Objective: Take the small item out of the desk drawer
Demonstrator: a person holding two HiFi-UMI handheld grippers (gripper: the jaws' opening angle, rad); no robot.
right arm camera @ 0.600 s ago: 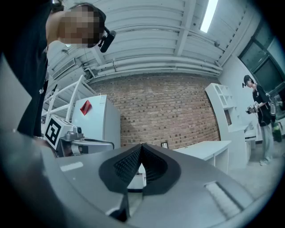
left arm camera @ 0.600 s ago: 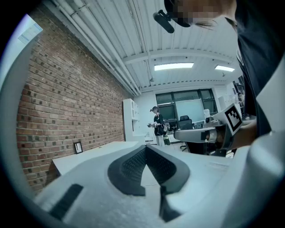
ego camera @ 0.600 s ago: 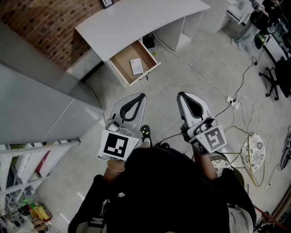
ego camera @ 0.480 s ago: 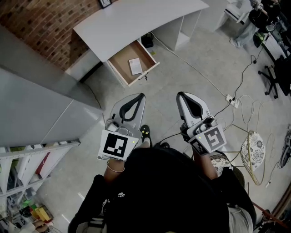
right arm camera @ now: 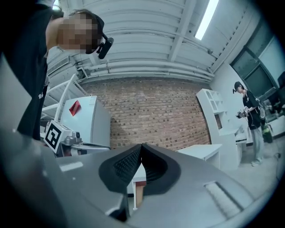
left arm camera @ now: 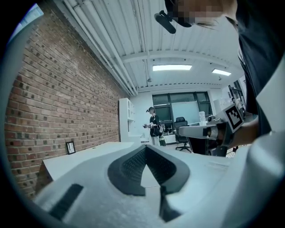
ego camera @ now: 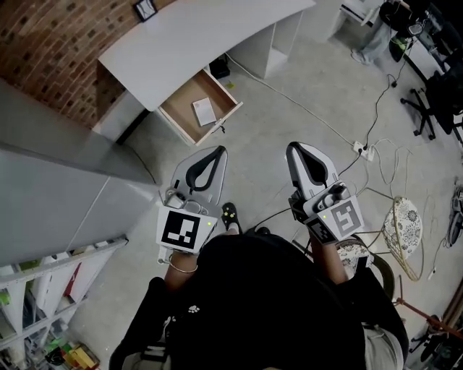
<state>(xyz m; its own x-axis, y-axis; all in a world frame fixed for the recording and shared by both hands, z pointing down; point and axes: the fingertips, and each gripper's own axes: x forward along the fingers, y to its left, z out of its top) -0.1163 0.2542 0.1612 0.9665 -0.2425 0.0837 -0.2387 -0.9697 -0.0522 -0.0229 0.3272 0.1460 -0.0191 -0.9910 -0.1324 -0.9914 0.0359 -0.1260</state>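
Brick wall (ego camera: 51, 43), small item (ego camera: 203, 111) visible only overhead, left gripper (ego camera: 220, 151), right gripper (ego camera: 291, 148) fingers closed

**Where things stand around the desk**

The desk (ego camera: 210, 32) stands against the brick wall (ego camera: 43, 50), at the top of the head view. A frame (ego camera: 145, 9) is on the tabletop, close to the wall. The drawer (ego camera: 179, 108) stands out from under the tabletop toward the person, and the small item (ego camera: 204, 111) lies in it. A cabinet (ego camera: 58, 195) is left of the desk, with shelves (ego camera: 36, 289) nearer the person. The left gripper (ego camera: 219, 150) and the right gripper (ego camera: 291, 147) are side by side above the floor (ego camera: 275, 108), well apart from the drawer. A power strip (ego camera: 359, 149) lies on the floor to the right of the right gripper.
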